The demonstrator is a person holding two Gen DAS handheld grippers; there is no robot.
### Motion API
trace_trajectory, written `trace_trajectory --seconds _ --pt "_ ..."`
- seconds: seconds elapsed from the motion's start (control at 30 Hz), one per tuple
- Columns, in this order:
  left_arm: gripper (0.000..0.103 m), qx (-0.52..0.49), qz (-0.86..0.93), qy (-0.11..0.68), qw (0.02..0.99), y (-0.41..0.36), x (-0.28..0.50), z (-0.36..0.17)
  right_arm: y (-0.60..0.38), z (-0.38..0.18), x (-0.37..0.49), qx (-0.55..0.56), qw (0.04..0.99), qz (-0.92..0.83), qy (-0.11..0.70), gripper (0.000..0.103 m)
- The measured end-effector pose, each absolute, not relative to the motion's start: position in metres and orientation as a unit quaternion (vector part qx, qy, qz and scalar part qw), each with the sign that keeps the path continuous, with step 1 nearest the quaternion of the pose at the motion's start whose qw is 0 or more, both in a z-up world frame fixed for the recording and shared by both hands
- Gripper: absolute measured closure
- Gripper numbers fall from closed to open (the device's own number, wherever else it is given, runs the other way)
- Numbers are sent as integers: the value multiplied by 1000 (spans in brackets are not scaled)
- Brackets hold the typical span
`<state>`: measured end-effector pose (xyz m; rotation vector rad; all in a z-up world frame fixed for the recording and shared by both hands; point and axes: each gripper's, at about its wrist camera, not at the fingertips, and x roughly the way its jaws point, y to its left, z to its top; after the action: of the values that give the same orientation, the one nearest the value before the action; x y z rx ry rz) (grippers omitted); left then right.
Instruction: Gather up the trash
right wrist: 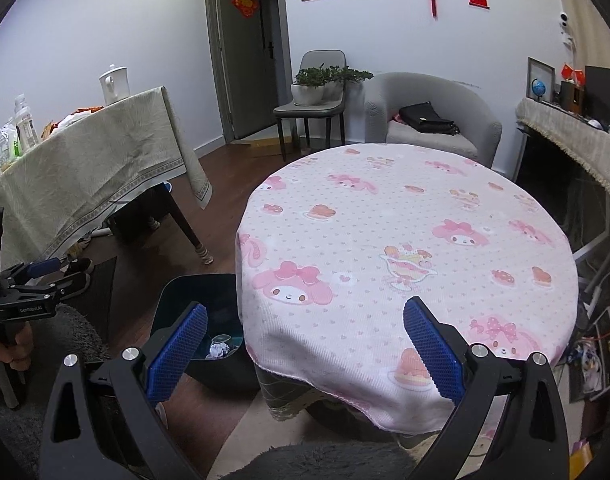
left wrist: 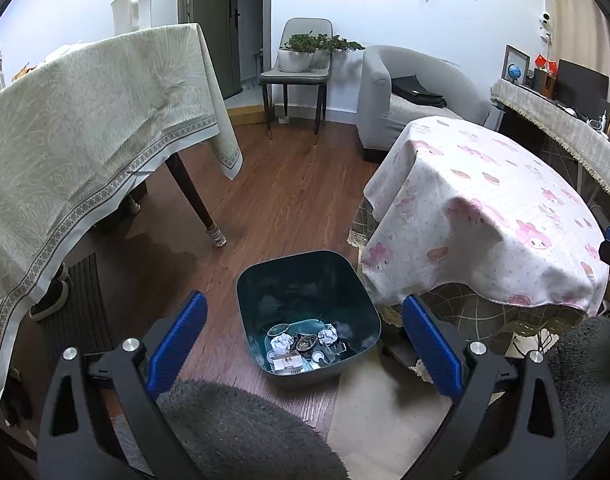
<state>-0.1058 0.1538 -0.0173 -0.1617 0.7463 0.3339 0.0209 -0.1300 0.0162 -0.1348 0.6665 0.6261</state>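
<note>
Both tongs are out in front and both are released, blue pads spread wide, nothing between them. The left gripper (left wrist: 305,344) hangs right above the bin (left wrist: 265,280), which sits on the wood floor just beside the round table (left wrist: 485,216) with the pink cartoon cloth. Down in the bin there's already a haul: crumpled paper balls (left wrist: 328,335), wrappers, small clear lids. The right gripper (right wrist: 305,344) looks out over the table top (right wrist: 405,240), and what it shows of the cloth is bare, no scrap in sight.

So, by my reading, a drop is just done or the collecting is near its end. The job now is a search. Sweep the right tongs slowly across the cloth and along the floor by the bin, since small pale scraps can vanish against that busy pink print. Keep the pads wide until something sits squarely between them. The bigger table (right wrist: 85,168) under the beige cloth is cluttered with bottles (right wrist: 25,124), too far away to tell if any of that is trash.
</note>
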Motion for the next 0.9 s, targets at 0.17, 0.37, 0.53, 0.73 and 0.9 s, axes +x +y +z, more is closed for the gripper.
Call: trace_trajectory --seconds 0.17,0.37,0.53,0.73,0.9 --pt "4 -78 161 364 914 154 -105 -18 -130 16 20 -66 895 302 321 4" --pt "4 -80 157 367 913 152 -106 -20 -128 16 19 -72 895 303 320 4" --pt "4 -82 155 370 912 152 -105 -21 -127 15 20 -74 894 303 320 4" --pt "4 -85 154 373 911 152 -104 -22 -128 15 20 -75 894 303 321 4" --pt "4 -85 153 373 911 152 -104 -23 -127 14 20 -75 894 303 321 4"
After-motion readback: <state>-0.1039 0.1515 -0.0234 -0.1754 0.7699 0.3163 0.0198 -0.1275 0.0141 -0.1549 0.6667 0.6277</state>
